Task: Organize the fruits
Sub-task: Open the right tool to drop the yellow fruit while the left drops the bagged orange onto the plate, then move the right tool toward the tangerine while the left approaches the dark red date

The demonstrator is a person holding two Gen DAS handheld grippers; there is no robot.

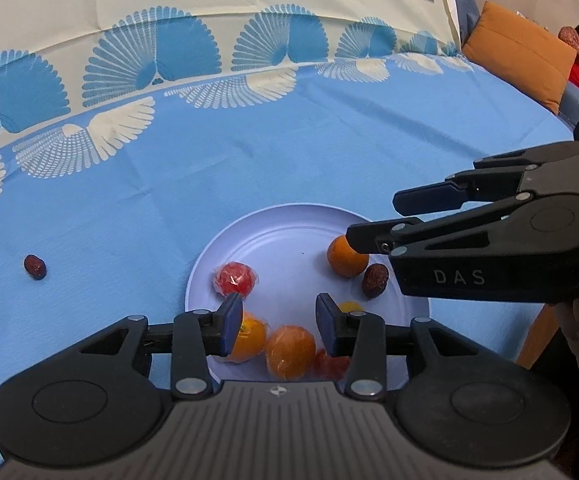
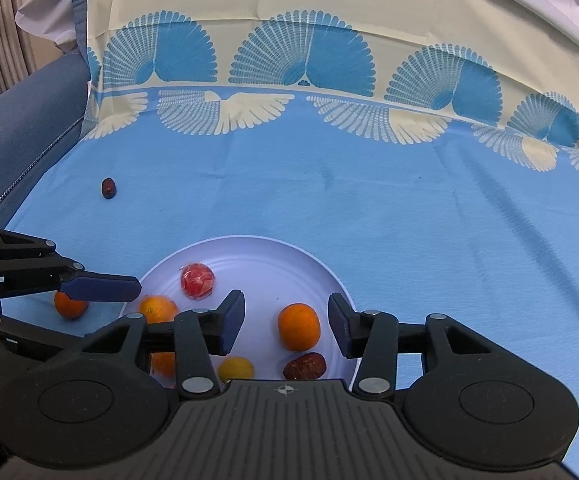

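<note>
Currently the right gripper (image 2: 287, 326) hangs over the near part of the white plate (image 2: 273, 256), jaws parted, with an orange (image 2: 299, 327) lying on the plate in the gap and neither pad pressing on it. Just in front of that orange lies a dark red date (image 2: 304, 366), with a small yellow fruit (image 2: 236, 369) to its left. The left gripper (image 1: 279, 326) is likewise partly open above the plate's left edge; a second orange (image 1: 290, 353) sits between its pads, apart from both. A sticker-marked orange (image 1: 249, 338) lies behind its left pad, and a red wrapped fruit (image 1: 235, 278) rests further back on the plate. Well apart from the plate, a lone date (image 1: 35, 267) lies on the blue patterned cloth (image 1: 249, 152).
</note>
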